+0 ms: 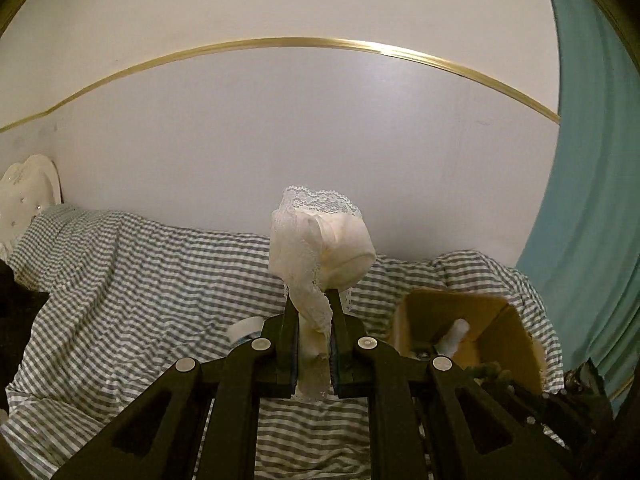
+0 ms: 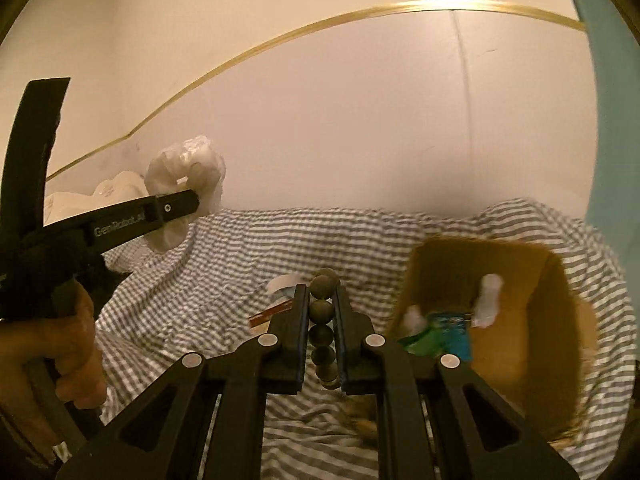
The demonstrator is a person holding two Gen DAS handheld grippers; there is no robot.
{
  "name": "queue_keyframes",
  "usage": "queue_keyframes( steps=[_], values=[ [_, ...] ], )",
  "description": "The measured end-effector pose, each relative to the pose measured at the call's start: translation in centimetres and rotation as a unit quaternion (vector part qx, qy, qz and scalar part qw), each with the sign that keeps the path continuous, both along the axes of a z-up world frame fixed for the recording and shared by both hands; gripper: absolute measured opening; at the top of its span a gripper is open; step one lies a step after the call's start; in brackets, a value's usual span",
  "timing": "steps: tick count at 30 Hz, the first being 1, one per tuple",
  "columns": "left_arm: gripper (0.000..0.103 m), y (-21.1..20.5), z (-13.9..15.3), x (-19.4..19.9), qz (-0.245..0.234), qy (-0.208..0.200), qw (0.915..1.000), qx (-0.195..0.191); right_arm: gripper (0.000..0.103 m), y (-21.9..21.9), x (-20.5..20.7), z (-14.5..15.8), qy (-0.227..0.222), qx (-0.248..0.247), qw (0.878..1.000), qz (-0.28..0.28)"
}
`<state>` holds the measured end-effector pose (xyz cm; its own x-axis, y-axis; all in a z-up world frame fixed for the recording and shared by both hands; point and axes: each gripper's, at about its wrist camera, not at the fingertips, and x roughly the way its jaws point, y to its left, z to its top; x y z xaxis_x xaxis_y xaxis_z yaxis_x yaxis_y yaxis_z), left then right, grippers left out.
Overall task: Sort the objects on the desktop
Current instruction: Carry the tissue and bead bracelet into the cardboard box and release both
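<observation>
My left gripper point(image 1: 313, 298) is shut on a cream lace-trimmed cloth point(image 1: 320, 240) that bunches up above its fingertips and hangs down between them. From the right wrist view, that left gripper point(image 2: 192, 200) shows at the left, a hand point(image 2: 76, 344) around its handle, with the cloth point(image 2: 184, 176) at its tip. My right gripper point(image 2: 323, 292) is shut on a string of dark round beads point(image 2: 322, 312), lifted above the striped bedspread point(image 2: 224, 264). An open cardboard box point(image 2: 520, 320) stands to the right, holding white, green and blue items.
The cardboard box point(image 1: 472, 328) lies right of the left gripper in its view too. A white roll of tape point(image 2: 286, 282) and a small red-brown item point(image 2: 272, 314) lie on the bedspread. A white headboard point(image 1: 28, 192) stands far left, a teal curtain point(image 1: 592, 200) at the right.
</observation>
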<state>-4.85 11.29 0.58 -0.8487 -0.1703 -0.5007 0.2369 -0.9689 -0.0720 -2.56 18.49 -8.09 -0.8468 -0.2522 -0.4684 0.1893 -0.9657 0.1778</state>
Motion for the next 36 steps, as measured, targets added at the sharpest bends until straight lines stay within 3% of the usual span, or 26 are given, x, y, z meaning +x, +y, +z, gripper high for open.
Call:
queue_keyframes(
  steps=[9, 19, 31, 36],
  values=[
    [0.011, 6.0, -2.2, -3.1, -0.053, -0.026, 0.9982, -0.005, 0.011, 5.5, 0.6, -1.8, -0.018, 0.002, 0.998, -0.053],
    [0.011, 8.9, -4.4, -6.2, -0.091, -0.060, 0.9940, -0.005, 0.011, 8.8, -1.3, -4.7, -0.052, 0.018, 0.995, -0.080],
    [0.012, 13.5, -10.5, -11.7, -0.165, -0.134, 0.9771, -0.012, 0.011, 13.3, -5.1, -8.1, -0.105, 0.017, 0.984, -0.144],
    [0.024, 13.4, -13.0, -13.1, -0.173, -0.166, 0.9707, -0.011, 0.015, 13.4, -6.5, -10.0, -0.132, 0.020, 0.980, -0.150]
  ],
)
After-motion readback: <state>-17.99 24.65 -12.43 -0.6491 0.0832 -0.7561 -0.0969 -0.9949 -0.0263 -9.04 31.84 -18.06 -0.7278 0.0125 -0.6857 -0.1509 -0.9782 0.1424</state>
